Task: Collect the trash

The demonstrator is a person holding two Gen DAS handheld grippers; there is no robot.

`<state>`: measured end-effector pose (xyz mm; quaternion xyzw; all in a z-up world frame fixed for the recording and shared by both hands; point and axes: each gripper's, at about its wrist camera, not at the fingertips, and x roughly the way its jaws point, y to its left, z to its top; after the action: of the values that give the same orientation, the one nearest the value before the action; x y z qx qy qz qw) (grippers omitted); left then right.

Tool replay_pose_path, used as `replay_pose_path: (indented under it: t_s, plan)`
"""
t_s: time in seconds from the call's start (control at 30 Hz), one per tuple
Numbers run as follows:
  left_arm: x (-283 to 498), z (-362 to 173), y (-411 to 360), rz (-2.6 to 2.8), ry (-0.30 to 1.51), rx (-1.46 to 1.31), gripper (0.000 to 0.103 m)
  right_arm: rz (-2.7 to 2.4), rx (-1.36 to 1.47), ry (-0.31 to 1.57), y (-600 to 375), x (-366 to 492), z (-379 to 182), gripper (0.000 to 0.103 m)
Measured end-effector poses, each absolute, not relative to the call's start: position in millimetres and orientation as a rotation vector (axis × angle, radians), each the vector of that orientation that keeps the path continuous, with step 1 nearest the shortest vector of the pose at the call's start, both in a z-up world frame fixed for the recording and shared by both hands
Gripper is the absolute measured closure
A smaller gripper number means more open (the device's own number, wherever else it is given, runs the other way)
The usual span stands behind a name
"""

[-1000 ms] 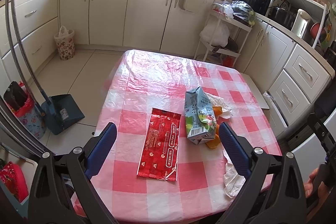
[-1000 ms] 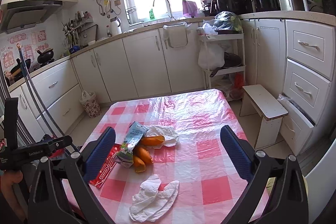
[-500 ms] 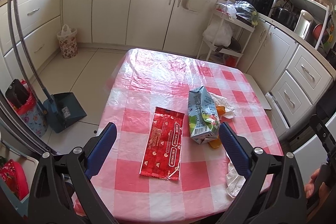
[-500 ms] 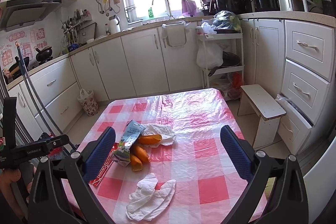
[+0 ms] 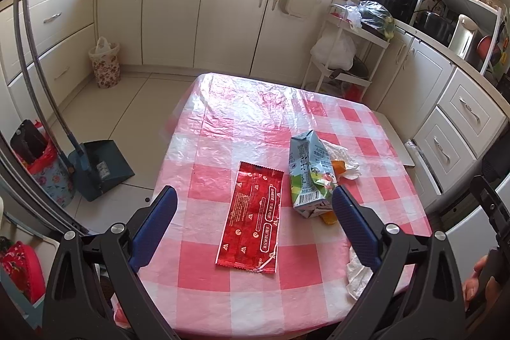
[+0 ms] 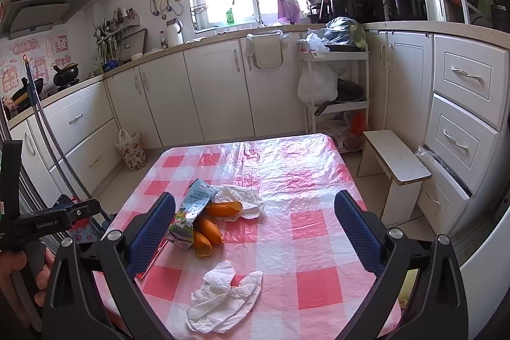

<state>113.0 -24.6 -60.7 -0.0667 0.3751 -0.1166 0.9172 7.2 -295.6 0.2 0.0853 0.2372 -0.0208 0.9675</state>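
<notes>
Nothing is held yet. Left gripper [image 5: 253, 207] is spread wide and empty, hung above the near edge of the table [image 5: 223, 308]. Right gripper [image 6: 255, 217] is likewise spread wide and empty, above the near right corner. All trash is on the cloth [image 5: 255, 117].

Left to right on the table:
- Wrapper [image 5: 251, 215]: red, flat, near the near left edge, apart from the rest. Risk judged: too thin to be pinched from above; pads may scrape the cloth and bunch it, or the wrapper may be slid off the edge.
- Carton [image 5: 307, 174]: crushed, lying on its side, just right of the wrapper, laid over the peels. Risk judged: crushed faces may buckle further under a squeeze; leftover liquid could leak, though none is seen. If it is lifted carelessly, the peels under it may be dragged.
- Peels [image 6: 210, 228]: orange, several pieces touching carton and each other, mid-table. Risk judged: curved and slick, so only one piece may be caught and the others scattered.
- Far tissue [image 6: 244, 201]: crumpled, touching a peel, behind the carton. May be pulled along with the peel.
- Near tissue [image 6: 223, 298]: crumpled, alone, close to the near right edge. Risk judged: light and soft; it may be pushed over the edge by a low approach, or only a flap may be caught and torn.

The cloth is a loose wrinkled plastic film; it may be snagged by either gripper, shifting everything.

A bin [image 5: 103, 61] is seen on the floor, well away at the far left cabinets; drops during the carry are possible.
</notes>
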Motion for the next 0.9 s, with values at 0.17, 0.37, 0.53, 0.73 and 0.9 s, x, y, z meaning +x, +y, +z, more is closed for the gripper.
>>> replay_pose_path:
  t_s: [0.17, 0.37, 0.53, 0.73, 0.9]
  plan:
    - [112.0, -61.5, -22.7, -0.231, 0.772, -0.137, 0.009, -0.042, 0.171, 0.483, -296.2, 7.4, -0.1, 0.007]
    - [112.3, -61.2, -21.6, -0.224, 0.774, -0.135, 0.009, -0.044, 0.17, 0.489, -297.9, 7.2, -1.4, 0.007]
    - [112.3, -61.5, -20.8, -0.222, 0.774, -0.135, 0.009, -0.044, 0.172, 0.491, -299.1, 7.1, -1.4, 0.007]
    - [112.5, -61.6, -20.3, -0.223, 0.775, -0.134, 0.009, -0.044, 0.174, 0.492, -300.0, 6.5, -1.3, 0.007]
    - [112.8, -61.7, -20.9, -0.223, 0.775, -0.135, 0.009, -0.044, 0.173, 0.492, -299.7, 6.8, -1.6, 0.007]
